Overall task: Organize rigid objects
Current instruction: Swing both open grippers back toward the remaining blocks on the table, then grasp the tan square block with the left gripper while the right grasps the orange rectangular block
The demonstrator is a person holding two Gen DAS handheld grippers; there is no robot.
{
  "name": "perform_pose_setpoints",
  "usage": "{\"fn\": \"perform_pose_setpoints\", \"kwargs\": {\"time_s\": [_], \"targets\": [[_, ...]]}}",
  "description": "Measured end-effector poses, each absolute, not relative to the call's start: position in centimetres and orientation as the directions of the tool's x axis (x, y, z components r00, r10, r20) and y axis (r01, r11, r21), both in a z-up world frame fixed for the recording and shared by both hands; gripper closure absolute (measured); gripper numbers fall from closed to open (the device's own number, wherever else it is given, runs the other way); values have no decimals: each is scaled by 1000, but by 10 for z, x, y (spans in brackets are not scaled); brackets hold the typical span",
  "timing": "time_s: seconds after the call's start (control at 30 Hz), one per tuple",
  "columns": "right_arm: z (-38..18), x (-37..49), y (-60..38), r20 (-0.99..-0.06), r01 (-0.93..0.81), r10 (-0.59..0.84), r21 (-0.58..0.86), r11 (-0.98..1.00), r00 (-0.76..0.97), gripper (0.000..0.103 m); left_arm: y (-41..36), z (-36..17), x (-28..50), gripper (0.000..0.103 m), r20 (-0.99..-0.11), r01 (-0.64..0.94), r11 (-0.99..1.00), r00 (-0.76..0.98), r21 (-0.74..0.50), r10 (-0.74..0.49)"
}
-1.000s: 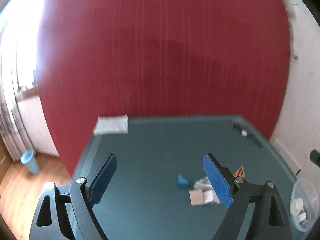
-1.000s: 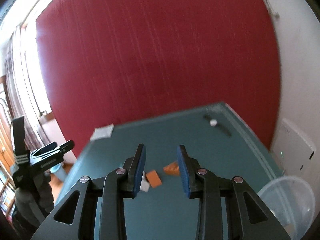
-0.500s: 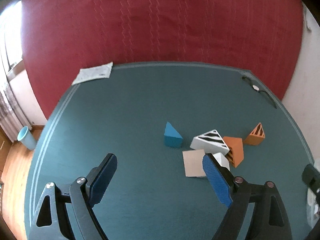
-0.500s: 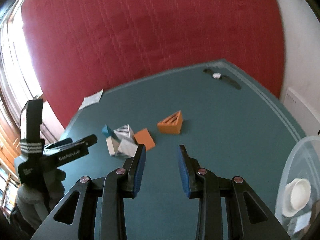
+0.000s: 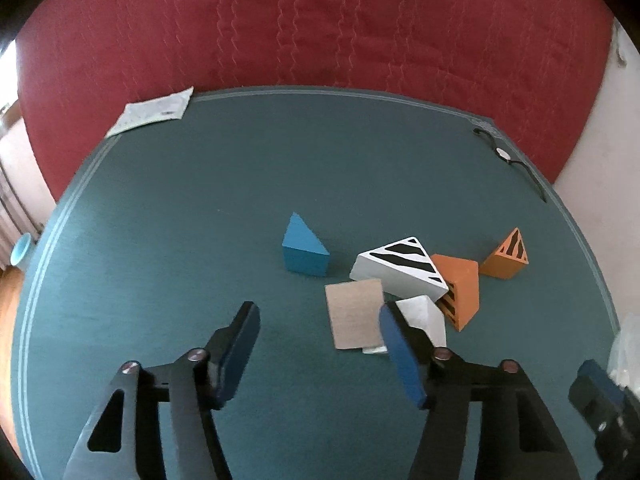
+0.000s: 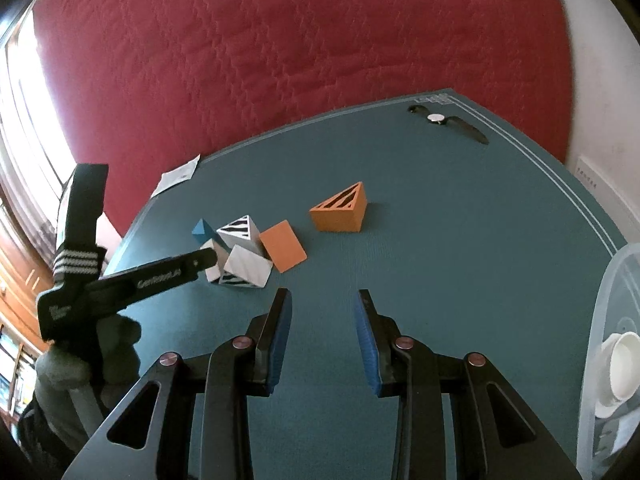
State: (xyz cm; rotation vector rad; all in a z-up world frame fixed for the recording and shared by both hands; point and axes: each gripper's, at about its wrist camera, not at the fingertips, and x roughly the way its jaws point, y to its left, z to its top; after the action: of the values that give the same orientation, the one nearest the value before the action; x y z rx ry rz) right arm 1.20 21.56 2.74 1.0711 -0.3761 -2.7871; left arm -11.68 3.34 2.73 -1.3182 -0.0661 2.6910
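Several wedge blocks lie on the teal table (image 5: 160, 220). A blue wedge (image 5: 304, 250) stands apart to the left of a cluster: a white zebra-striped wedge (image 5: 400, 272), a plain-faced block (image 5: 354, 314), a small white wedge (image 5: 424, 316) and an orange wedge (image 5: 460, 288). A second orange striped wedge (image 5: 506, 256) sits alone to the right; it also shows in the right wrist view (image 6: 340, 210). My left gripper (image 5: 320, 320) is open and empty, just short of the cluster. My right gripper (image 6: 322, 312) is open and empty, nearer than the blocks.
A wristwatch (image 5: 504, 154) lies at the far right corner and a paper sheet (image 5: 152, 114) at the far left corner. A clear plastic container (image 6: 612, 352) holding a white lid stands at the right edge. A red mattress (image 5: 320, 24) backs the table.
Both cameras have tilted down and moved in toward the blocks, which now sit larger and closer. The left gripper's jaws have narrowed slightly. The blocks have not moved.
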Motion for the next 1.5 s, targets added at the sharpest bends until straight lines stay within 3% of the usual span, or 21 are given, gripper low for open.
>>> {"fn": "perform_pose_setpoints", "kwargs": {"time_s": [0.37, 0.73, 0.77, 0.83, 0.9, 1.5], "targets": [[18, 9, 207, -669, 29, -200, 258, -966, -716, 69, 28, 19, -120, 43, -778, -103, -981, -598, -163, 192], [12, 8, 200, -689, 42, -203, 244, -969, -695, 69, 36, 15, -128, 44, -779, -96, -989, -609, -115, 150], [11, 8, 200, -690, 41, -202, 242, -969, -695, 69, 34, 13, -129, 45, -781, -93, -988, -606, -121, 152], [10, 8, 199, -694, 44, -200, 236, -971, -691, 69, 33, 14, -128, 63, -777, -94, -990, -613, -108, 143], [11, 7, 196, -698, 55, -200, 225, -973, -688, 69, 31, 14, -128, 69, -776, -107, -987, -611, -118, 159], [16, -64, 162, -726, 202, -269, 180, -963, -634, 69, 0, 33, -111, 69, -728, -83, -976, -654, -201, 205]]}}
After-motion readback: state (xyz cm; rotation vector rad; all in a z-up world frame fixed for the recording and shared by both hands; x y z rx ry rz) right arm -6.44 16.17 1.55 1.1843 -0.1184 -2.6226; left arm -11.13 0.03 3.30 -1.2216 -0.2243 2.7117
